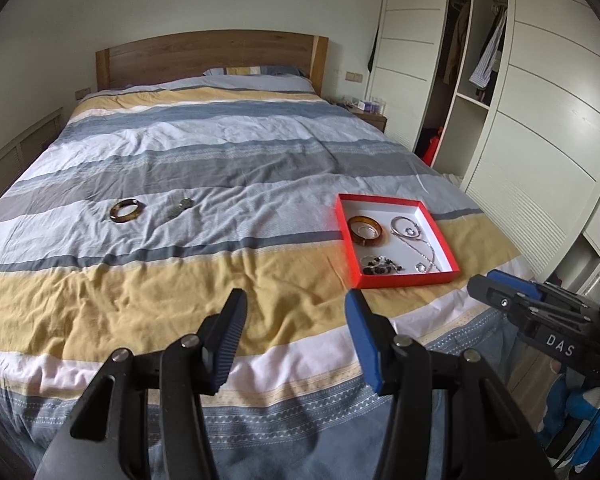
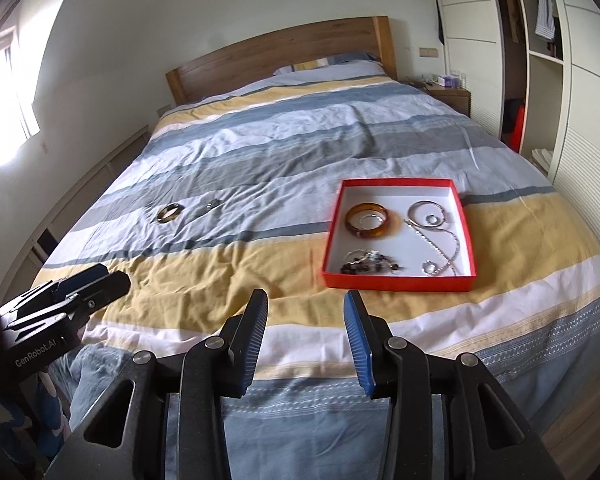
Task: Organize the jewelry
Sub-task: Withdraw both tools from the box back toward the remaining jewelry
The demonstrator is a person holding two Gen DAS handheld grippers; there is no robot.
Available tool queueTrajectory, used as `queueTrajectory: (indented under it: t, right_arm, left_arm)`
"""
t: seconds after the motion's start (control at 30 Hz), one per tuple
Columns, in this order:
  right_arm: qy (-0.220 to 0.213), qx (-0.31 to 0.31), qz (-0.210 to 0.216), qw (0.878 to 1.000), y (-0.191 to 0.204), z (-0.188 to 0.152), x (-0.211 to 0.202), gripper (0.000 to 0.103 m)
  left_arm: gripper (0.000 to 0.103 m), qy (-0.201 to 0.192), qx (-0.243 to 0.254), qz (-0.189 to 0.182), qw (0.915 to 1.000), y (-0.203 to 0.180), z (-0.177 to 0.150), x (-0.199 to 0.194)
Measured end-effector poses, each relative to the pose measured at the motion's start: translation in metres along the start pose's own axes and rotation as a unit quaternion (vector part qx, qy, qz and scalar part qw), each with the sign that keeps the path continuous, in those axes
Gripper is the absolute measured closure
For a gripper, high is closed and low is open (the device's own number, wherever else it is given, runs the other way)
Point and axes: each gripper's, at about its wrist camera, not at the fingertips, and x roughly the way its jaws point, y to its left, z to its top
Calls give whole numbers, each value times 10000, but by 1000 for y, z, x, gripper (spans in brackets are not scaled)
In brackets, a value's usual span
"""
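Observation:
A red box with a white inside lies on the bed at the right. It holds an amber bangle, a silver hoop, a silver chain and dark beads. A tortoiseshell bangle and a small silver piece lie loose on the bedspread at the left. My left gripper is open and empty above the bed's foot. My right gripper is open and empty just in front of the box.
The striped bedspread covers the bed up to a wooden headboard. A nightstand stands at the far right. A white wardrobe with an open section of hanging clothes lines the right wall. A bright window is at the left.

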Motion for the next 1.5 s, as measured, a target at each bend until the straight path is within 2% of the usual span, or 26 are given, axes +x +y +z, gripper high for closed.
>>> queueTrajectory:
  t: [0.57, 0.93, 1.17, 1.23, 1.33, 1.5]
  right_arm:
    - [-218, -574, 144, 9980, 65, -6, -44, 62]
    - [-316, -705, 265, 9967, 81, -4, -54, 60]
    - [-281, -676, 316, 9968, 80, -1, -50, 60]
    - [-233, -669, 310, 9970, 80, 1, -45, 60]
    - [-141, -669, 277, 9973, 81, 3, -35, 59]
    - [152, -709, 194, 9972, 84, 3, -6, 59]
  left_arm:
    - [54, -732, -522, 722, 9933, 61, -26, -75]
    - [54, -1049, -503, 829, 9898, 73, -33, -98]
    - [53, -911, -603, 1064, 9883, 84, -36, -94]
    - [46, -828, -668, 1121, 9880, 91, -37, -90]
    - [45, -734, -713, 1247, 9869, 101, -38, -81]
    - [44, -336, -780, 1294, 9879, 119, -42, -49]
